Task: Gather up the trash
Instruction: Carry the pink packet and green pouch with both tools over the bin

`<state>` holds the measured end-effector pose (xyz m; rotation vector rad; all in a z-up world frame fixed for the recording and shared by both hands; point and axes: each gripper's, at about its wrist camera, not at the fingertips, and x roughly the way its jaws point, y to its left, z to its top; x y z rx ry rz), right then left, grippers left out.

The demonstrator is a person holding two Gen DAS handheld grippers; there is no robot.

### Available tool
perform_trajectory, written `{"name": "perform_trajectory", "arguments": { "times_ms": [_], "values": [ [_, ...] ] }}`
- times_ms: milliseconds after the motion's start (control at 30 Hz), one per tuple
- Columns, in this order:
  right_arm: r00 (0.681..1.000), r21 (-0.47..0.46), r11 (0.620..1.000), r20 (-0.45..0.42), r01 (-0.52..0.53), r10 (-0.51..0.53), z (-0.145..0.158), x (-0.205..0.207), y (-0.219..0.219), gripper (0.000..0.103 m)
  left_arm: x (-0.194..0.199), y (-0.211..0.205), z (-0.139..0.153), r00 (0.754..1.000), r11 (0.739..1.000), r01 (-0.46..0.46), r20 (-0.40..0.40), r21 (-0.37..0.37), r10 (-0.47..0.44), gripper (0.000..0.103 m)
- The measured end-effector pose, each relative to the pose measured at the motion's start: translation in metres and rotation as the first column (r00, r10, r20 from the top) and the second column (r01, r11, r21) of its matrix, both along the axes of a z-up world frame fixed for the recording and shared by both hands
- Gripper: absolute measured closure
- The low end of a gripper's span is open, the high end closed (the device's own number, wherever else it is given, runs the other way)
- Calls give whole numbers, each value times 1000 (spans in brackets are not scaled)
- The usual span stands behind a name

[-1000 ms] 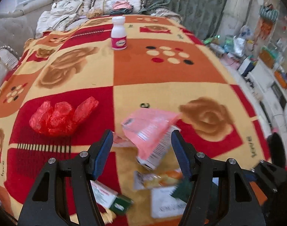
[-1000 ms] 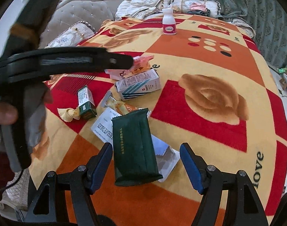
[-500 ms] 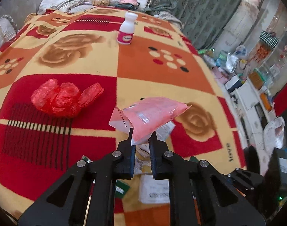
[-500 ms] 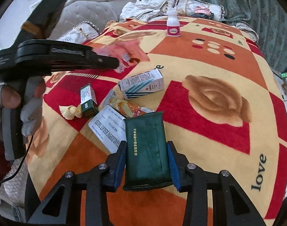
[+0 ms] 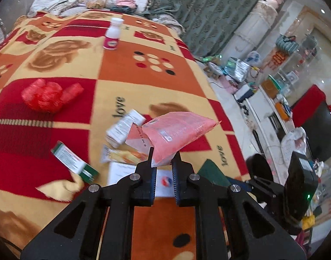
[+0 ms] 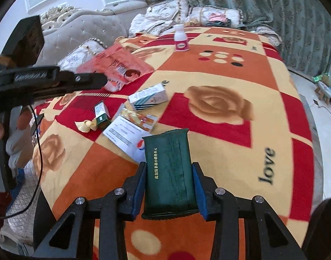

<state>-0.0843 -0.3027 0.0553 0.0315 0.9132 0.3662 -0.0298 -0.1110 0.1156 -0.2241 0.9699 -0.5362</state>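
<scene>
jaws: left gripper [image 5: 163, 160] is clamped tight on the lower corner of a pink packet [image 5: 178, 130]; the rest of the packet sticks out ahead of the jaws and up to the right, clear of the blanket [image 5: 130, 80]. right gripper [image 6: 168, 186] jaws have just closed in and now press both long sides of a dark green packet [image 6: 169, 171]; its long axis runs straight along the jaws, far end pointing away from them.

both hands loaded, so the pick step looks done for these two pieces. no bin or bag visible in either view; cannot tell which way the drop-off lies.

left on the blanket, ahead of both sets of jaws:
- white and blue box [image 6: 148, 96], long axis running left to right across the right jaws' line
- small green and white box [image 5: 74, 162], ahead-left of the left jaws, touching a yellow scrap [image 6: 86, 125]
- orange wrapper [image 6: 139, 117] and white leaflet [image 6: 124, 133], just ahead of the green packet, overlapping
- crumpled red bag [image 5: 49, 95], well ahead-left of the left jaws
- white bottle [image 5: 112, 35], upright, far end of the blanket; may not be trash

judgement: the cluster sits between the two grippers, slightly nearer the right one; the red bag is the left hand's piece. the thin corner grip on the pink packet could slip if it is swung.
</scene>
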Motion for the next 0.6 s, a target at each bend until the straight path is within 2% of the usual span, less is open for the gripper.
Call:
{"name": "perform_trajectory", "arguments": {
  "times_ms": [200, 600],
  "values": [
    [998, 12, 998, 8, 58, -58, 5, -18, -27, 64, -23, -28, -2, 999, 999, 41, 1, -6, -41, 93],
    [986, -1, 986, 13, 165, -164, 4, -50, -83, 64, -64, -96, -10, 990, 989, 135, 32, 65, -137, 93]
  ]
}}
